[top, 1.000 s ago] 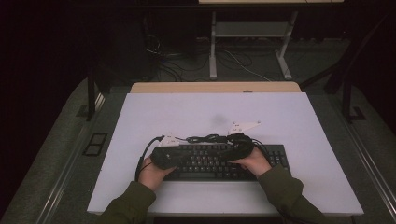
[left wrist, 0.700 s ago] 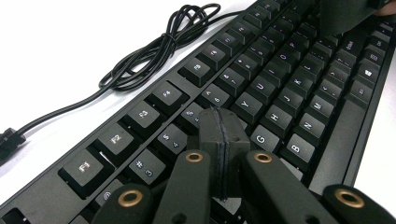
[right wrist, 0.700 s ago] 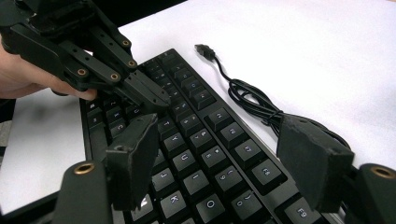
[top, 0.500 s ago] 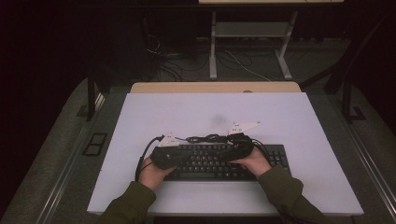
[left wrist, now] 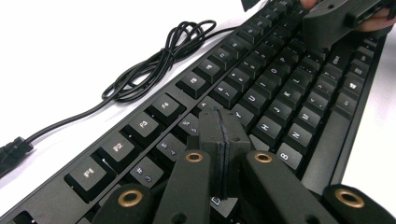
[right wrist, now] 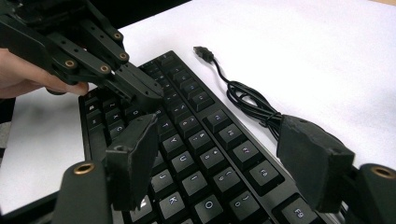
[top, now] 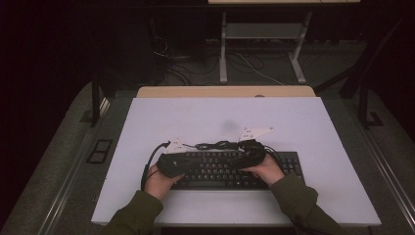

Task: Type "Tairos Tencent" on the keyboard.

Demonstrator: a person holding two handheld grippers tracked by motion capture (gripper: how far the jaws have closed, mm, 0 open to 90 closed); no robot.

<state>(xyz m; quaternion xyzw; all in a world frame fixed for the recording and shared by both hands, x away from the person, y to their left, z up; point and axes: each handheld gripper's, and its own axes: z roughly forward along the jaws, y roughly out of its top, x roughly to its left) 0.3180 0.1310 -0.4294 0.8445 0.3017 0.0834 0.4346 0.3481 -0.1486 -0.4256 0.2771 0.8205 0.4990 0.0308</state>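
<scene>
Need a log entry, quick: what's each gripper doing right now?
Left gripper: shut, empty, tips over the keyboard.
Right gripper: open, empty, above the keys.

White table top (top: 313, 127), wooden desk edge (top: 225, 91) behind, cables on floor (top: 254, 68) beyond.

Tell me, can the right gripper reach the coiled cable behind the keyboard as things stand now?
Probably yes: the right gripper stands open above the keyboard, and the cable lies just beyond its far edge on the table, nothing between.
</scene>
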